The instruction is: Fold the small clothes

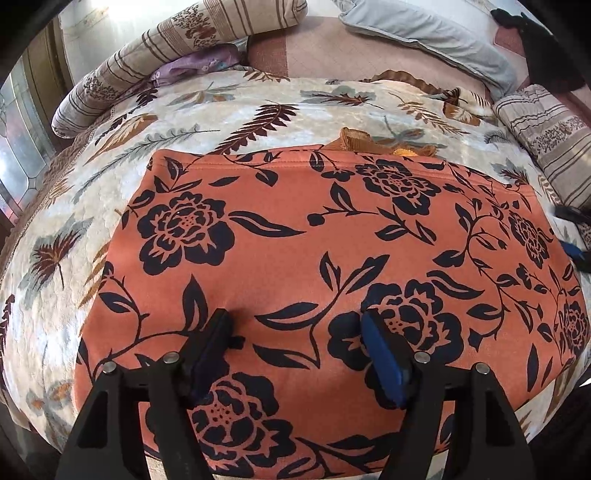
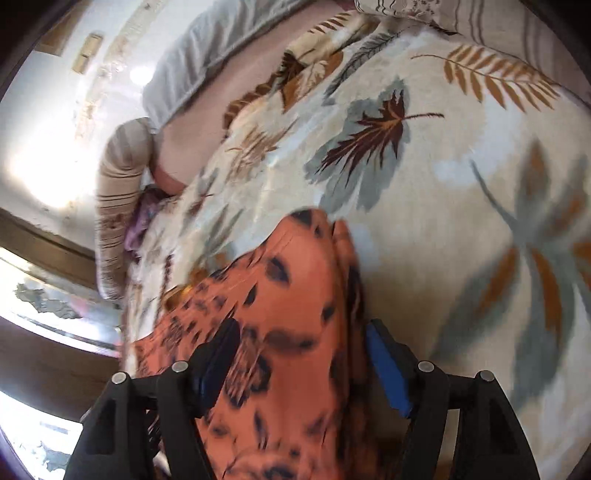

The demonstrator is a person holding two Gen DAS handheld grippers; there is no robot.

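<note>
An orange garment with a black flower print (image 1: 295, 236) lies flat on the leaf-patterned blanket (image 1: 207, 110). In the left wrist view my left gripper (image 1: 297, 328) hovers open over its near part, and nothing is pinched between the blue pads. The right wrist view is blurred by motion and tilted. There my right gripper (image 2: 303, 350) stands open over the garment's edge (image 2: 288, 295); the cloth runs under the gap, and the pads do not press on it. The right gripper also shows as a blurred black and blue shape (image 1: 574, 236) at the garment's right side.
A mustard ribbed cloth (image 1: 364, 142) peeks out behind the garment's far hem. Striped pillows (image 1: 155, 55) (image 1: 554, 136) and a grey pillow (image 1: 436, 33) line the far side of the bed. A purple cloth (image 1: 199, 62) is tucked by the left pillow. A window (image 2: 48, 302) lies to the left.
</note>
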